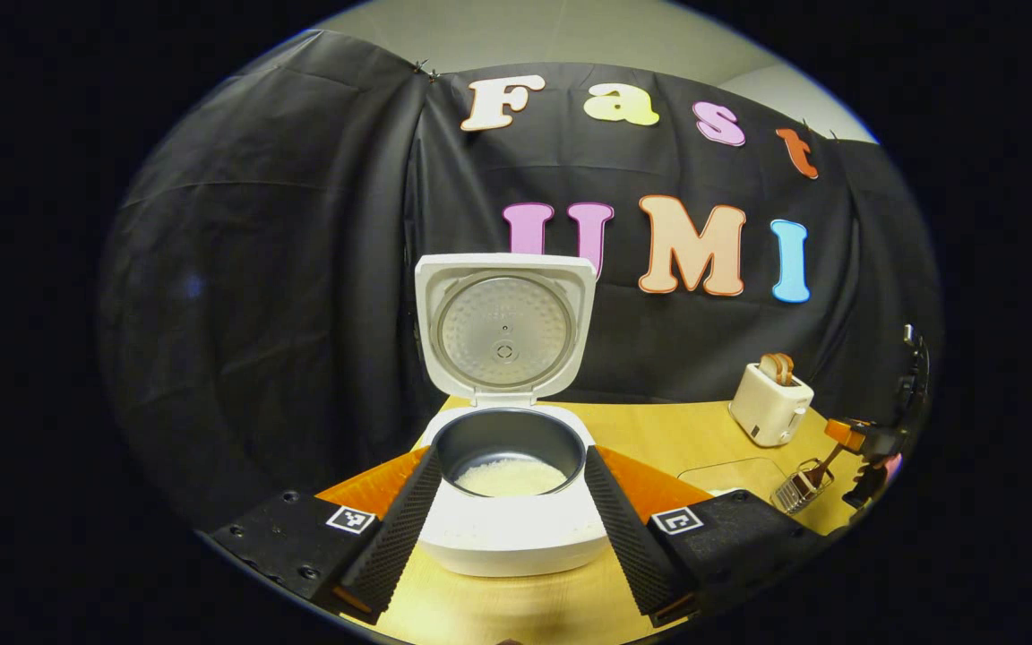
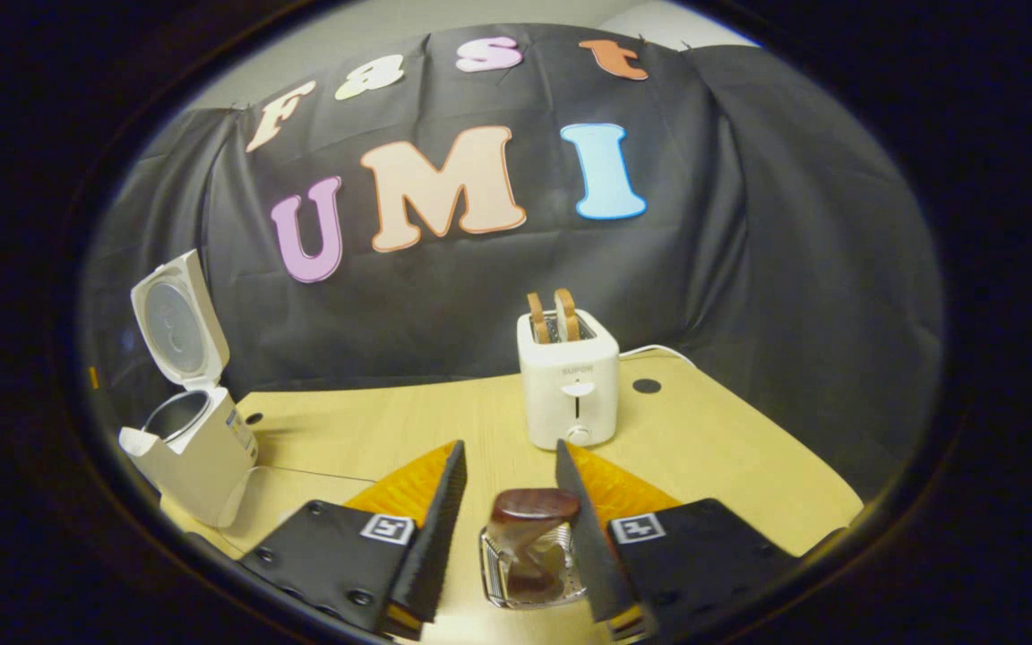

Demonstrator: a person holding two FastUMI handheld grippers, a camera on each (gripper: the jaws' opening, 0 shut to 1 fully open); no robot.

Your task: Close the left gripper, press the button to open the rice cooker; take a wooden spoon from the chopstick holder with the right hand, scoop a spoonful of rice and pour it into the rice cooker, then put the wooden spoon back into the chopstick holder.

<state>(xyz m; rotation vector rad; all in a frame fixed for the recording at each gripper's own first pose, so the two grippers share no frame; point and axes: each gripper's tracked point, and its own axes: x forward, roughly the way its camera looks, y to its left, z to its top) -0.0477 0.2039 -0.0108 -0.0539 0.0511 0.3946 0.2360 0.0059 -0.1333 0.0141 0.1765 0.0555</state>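
Rice cooker (image 1: pixel 512 502) stands open on the wooden surface (image 1: pixel 659 430), its lid (image 1: pixel 505 327) tipped upright at the back and a layer of white rice (image 1: pixel 509 477) lying in the dark inner pot. The left gripper (image 1: pixel 511 497) hangs in front of it with jaws released, one finger on each side of the pot and apart from it. In the right gripper view, the right gripper (image 2: pixel 505 515) hovers over the wire chopstick holder (image 2: pixel 529 573), jaws spread, with the dark wooden spoon (image 2: pixel 534 528) standing in the holder between the fingers; whether the right finger touches the spoon's top I cannot tell. A white toaster (image 2: pixel 568 376) with two slices stands farther back on the surface.
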